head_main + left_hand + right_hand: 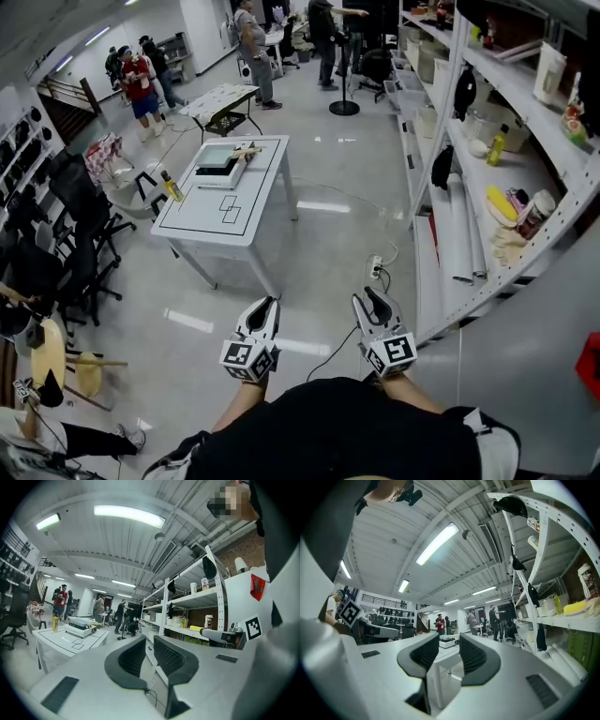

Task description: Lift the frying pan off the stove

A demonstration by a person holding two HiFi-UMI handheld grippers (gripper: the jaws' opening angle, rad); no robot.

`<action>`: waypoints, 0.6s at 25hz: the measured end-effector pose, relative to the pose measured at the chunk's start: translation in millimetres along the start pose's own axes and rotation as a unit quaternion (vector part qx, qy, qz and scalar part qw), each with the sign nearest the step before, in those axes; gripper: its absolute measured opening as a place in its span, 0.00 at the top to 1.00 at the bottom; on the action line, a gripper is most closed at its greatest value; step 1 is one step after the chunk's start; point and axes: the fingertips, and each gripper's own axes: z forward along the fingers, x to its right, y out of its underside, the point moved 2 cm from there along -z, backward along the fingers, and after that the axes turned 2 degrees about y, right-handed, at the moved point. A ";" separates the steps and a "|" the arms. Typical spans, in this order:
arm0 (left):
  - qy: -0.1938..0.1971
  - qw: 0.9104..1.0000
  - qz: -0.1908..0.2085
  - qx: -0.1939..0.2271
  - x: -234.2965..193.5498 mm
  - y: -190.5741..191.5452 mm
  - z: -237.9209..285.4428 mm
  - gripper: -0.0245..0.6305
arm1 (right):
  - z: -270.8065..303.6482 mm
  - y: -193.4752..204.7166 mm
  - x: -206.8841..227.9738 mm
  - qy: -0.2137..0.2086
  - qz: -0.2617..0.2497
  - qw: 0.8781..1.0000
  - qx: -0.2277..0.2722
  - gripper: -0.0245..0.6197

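A white table (pixel 211 220) stands far ahead on the floor, well out of reach. At its far end sits a flat white stove (pixel 220 161) with a dark top. Something with a pale wooden handle (pixel 246 148) lies by the stove's far end, too small to tell whether it is the frying pan. The stove (pixel 80 626) also shows in the left gripper view. Both grippers hang close to my body over bare floor. The left gripper (pixel 265 314) (pixel 149 641) is shut and empty. The right gripper (pixel 370 305) (pixel 449 639) is open with nothing between its fingers.
A yellow bottle (pixel 172 187) stands at the table's left edge. Long white shelving (pixel 487 169) full of goods runs along the right. A power strip and cable (pixel 375 270) lie on the floor. Black chairs (pixel 84 216) crowd the left, and several people stand at the back.
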 end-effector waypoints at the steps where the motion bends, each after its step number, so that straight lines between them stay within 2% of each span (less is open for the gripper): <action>1: -0.001 1.000 -0.001 -0.004 2.0 5.9 2.3 0.83 | -2.6 3.0 3.5 -0.003 0.001 1.000 -0.006 0.73; 2: -0.001 1.000 -0.002 -0.010 5.3 10.8 5.1 0.74 | -5.5 5.9 7.0 -0.005 0.003 1.000 -0.012 0.72; 3: 0.001 1.000 -0.004 -0.014 10.1 13.9 8.1 0.73 | -9.0 8.6 10.6 -0.006 0.004 1.000 -0.016 0.72; 9: 0.005 1.000 -0.004 -0.022 36.3 25.7 12.5 0.73 | -34.2 21.9 29.4 -0.009 0.015 1.000 -0.024 0.72; 15: -0.005 0.999 -0.015 -0.048 48.1 35.9 2.3 0.73 | -45.7 34.0 33.0 -0.034 0.030 0.999 -0.021 0.72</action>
